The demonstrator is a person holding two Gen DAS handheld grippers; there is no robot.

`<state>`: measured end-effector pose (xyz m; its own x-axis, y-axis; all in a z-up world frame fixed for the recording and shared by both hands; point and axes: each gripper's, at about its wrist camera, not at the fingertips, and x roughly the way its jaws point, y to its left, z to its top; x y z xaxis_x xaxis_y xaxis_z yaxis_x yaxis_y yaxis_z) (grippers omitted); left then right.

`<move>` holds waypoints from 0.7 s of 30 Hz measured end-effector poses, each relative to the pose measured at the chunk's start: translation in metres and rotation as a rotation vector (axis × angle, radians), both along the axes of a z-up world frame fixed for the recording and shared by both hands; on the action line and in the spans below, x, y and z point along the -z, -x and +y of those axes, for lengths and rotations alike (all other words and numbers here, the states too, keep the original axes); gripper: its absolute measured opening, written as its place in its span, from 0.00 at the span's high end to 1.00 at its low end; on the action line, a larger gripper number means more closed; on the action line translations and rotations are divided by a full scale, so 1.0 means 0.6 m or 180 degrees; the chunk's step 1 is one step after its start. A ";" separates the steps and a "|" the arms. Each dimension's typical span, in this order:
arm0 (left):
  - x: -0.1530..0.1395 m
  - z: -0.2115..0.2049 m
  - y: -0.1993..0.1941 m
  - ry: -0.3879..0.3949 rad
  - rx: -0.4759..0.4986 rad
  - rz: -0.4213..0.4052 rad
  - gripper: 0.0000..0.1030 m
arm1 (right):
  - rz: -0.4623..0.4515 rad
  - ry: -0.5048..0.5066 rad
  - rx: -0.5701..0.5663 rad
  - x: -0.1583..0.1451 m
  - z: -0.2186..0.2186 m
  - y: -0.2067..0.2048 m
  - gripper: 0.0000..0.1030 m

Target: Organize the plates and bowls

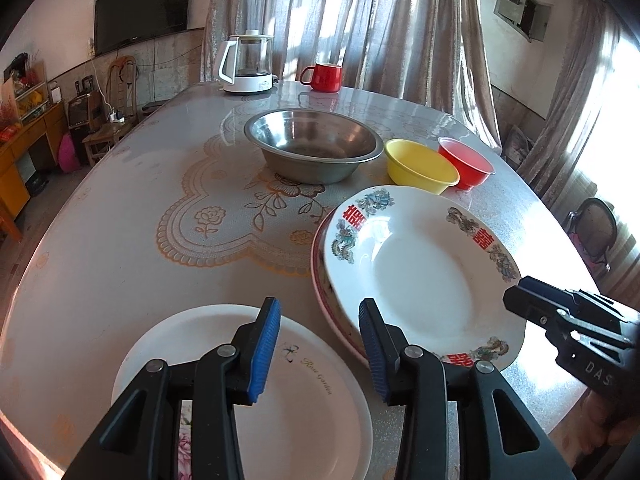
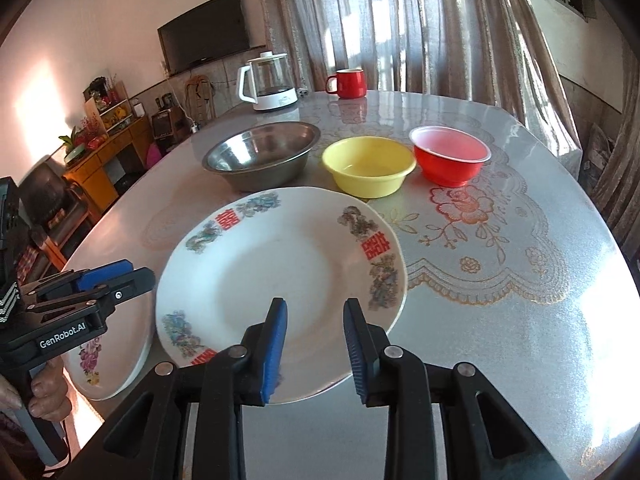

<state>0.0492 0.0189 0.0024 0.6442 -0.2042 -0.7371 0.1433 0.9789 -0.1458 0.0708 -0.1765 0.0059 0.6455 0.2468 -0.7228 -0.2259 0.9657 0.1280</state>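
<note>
Patterned plate (image 2: 280, 276) sits on a pink-rimmed plate (image 1: 320, 280), tabletop (image 1: 120, 260) near edge; plain white plate (image 1: 304, 412) just beside. Ceramic: stiff, slippery, breakable; grip at the rim. Left gripper (image 1: 316, 348) and right gripper (image 2: 314, 344) both spread, holding nothing. Steel basin (image 1: 312, 144), yellow bowl (image 1: 420, 164), red bowl (image 1: 466, 160) behind, not obstructing.

The left black hand-held gripper with blue rubber pads (image 1: 318, 354) is held low and level, its jaws spread wide with nothing between them. The right black hand-held gripper with blue pads (image 2: 316, 350) is likewise spread and empty. A bare hand (image 2: 46, 390) wraps the left gripper's grey handle.
</note>
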 end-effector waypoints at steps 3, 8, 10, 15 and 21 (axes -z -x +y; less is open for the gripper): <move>0.003 0.006 0.002 0.0008 -0.0029 0.0016 0.58 | 0.0042 -0.0057 -0.0128 0.005 0.016 0.001 0.72; 0.006 0.018 0.004 0.0047 -0.0075 0.0034 0.56 | 0.0091 -0.0179 -0.0362 0.009 0.042 0.007 0.70; 0.006 0.022 0.005 0.0062 -0.0089 0.0033 0.54 | 0.0098 -0.0218 -0.0466 0.008 0.051 0.011 0.69; 0.008 0.034 0.007 0.0095 -0.0140 0.0048 0.54 | 0.0152 -0.0342 -0.0703 0.010 0.074 0.017 0.69; 0.009 0.056 0.010 0.0133 -0.0231 0.0061 0.52 | 0.0240 -0.0449 -0.1033 0.013 0.105 0.029 0.69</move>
